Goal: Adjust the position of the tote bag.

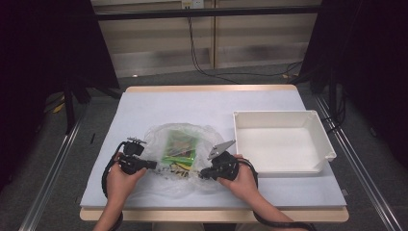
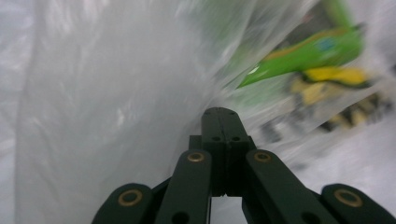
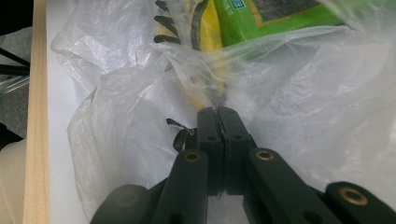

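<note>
Bag: clear plastic bag (image 1: 180, 156) lies mid-table, left of the white bin (image 1: 281, 142), green packet (image 1: 180, 147) inside.
Left gripper (image 1: 153, 165): jaws closed, pinching the bag's left edge.
Right gripper (image 1: 203, 173): jaws closed, pinching its near-right edge.

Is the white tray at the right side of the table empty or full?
Empty. The high view shows the white tray with a bare white floor inside; the green packet lies in the clear plastic bag beside it.
</note>
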### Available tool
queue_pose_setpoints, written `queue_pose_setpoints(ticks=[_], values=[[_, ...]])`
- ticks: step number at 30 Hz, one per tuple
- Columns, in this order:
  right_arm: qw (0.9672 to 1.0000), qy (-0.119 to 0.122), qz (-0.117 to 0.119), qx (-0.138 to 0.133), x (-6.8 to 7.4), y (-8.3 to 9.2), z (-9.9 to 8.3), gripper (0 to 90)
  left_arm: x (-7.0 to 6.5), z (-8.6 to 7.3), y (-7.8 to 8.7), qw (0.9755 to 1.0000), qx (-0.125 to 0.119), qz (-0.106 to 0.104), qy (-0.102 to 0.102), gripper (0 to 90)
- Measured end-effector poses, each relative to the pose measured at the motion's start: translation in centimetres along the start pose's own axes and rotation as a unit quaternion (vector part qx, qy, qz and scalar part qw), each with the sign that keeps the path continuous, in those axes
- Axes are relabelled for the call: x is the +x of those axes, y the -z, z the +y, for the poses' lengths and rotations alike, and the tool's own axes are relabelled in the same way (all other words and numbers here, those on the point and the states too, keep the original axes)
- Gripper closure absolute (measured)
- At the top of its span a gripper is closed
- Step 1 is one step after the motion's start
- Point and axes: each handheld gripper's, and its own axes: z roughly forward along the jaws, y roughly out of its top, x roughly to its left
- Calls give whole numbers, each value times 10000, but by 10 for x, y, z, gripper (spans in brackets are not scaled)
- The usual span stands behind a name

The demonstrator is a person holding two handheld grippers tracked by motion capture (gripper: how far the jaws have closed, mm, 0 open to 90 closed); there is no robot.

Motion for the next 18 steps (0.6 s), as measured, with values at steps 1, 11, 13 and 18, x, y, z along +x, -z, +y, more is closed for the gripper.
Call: queue_pose_setpoints(ticks=[1, 11, 13, 18], values=[[10000, 2, 8, -3, 0, 0, 0, 883, -2, 2, 1, 9998, -173, -20, 14, 900], [10000, 63, -26, 5, 2, -1, 1, 882, -8, 14, -13, 9975, -647, 223, -151, 788], [10000, 78, -15, -12, 2, -1, 0, 882, -6, 14, -13, 9976, -617, 286, -124, 785], [10000, 48, -25, -9, 2, -1, 0, 881, -2, 8, -14, 9992, -291, 260, 33, 874]])
